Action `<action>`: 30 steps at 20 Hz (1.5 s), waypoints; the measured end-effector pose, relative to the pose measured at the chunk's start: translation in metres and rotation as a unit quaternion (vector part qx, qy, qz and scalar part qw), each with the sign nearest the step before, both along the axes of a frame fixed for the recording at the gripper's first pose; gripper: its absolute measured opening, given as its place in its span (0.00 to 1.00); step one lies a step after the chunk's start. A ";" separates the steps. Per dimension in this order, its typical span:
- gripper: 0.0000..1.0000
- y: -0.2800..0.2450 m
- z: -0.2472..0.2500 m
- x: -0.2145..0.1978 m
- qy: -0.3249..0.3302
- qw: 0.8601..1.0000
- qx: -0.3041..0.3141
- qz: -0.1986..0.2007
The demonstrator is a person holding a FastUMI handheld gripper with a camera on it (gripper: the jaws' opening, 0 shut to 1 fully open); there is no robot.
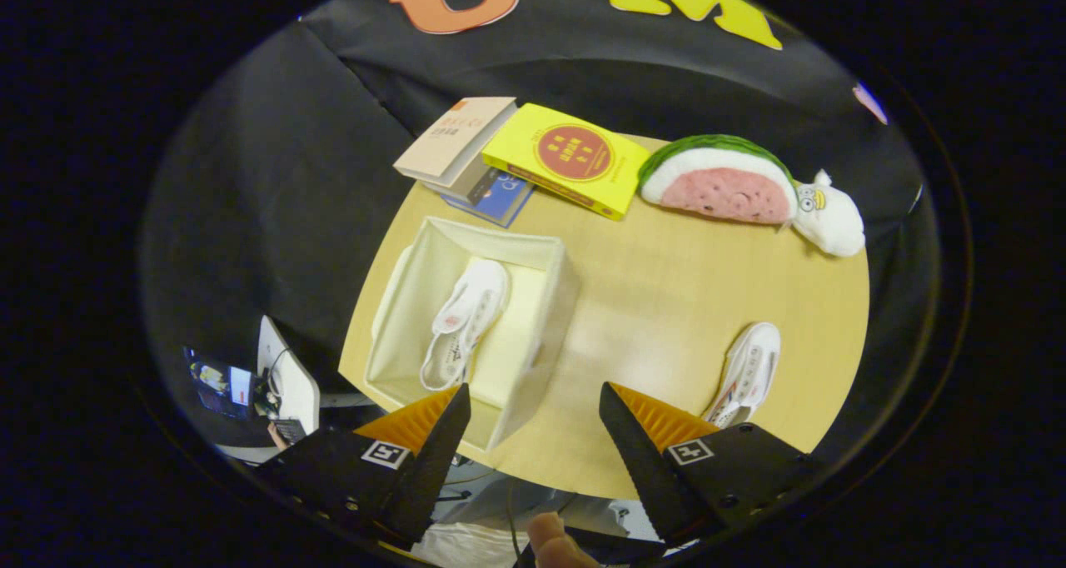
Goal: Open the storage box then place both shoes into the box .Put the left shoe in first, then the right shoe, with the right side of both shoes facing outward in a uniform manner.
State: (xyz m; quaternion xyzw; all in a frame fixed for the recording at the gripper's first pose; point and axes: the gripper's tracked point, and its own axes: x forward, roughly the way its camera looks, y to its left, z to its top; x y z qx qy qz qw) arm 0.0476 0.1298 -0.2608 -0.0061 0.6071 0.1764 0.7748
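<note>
- Black cloth walls close the booth behind a pale wood worktop (666, 301).
- On the worktop at about 10 o'clock from the jaws (533, 422) sits the open box (550, 293), with one white shoe (465, 322) lying inside.
- Second shoe (749, 372) lies on bare wood at 2 o'clock, just beyond the right finger.
- Jaws hang released, gripping nothing.
- Books (575, 158) and a watermelon plush (724, 181) line the far edge at 12 o'clock.
</note>
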 end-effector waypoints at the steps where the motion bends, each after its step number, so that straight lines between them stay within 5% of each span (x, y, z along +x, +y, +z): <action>1: 0.96 -0.021 -0.007 0.003 0.001 1.000 -0.001 -0.009; 16: 0.96 -0.257 -0.136 0.010 0.035 0.992 -0.061 -0.103; 21: 0.96 -0.269 -0.158 -0.006 0.038 0.994 -0.061 -0.082; 24: 0.96 -0.284 -0.178 -0.011 0.033 0.991 -0.110 -0.068; 29: 0.95 -0.284 -0.205 0.020 -0.001 0.984 -0.113 -0.137; 30: 0.88 -0.279 -0.209 0.018 0.007 0.985 -0.110 -0.134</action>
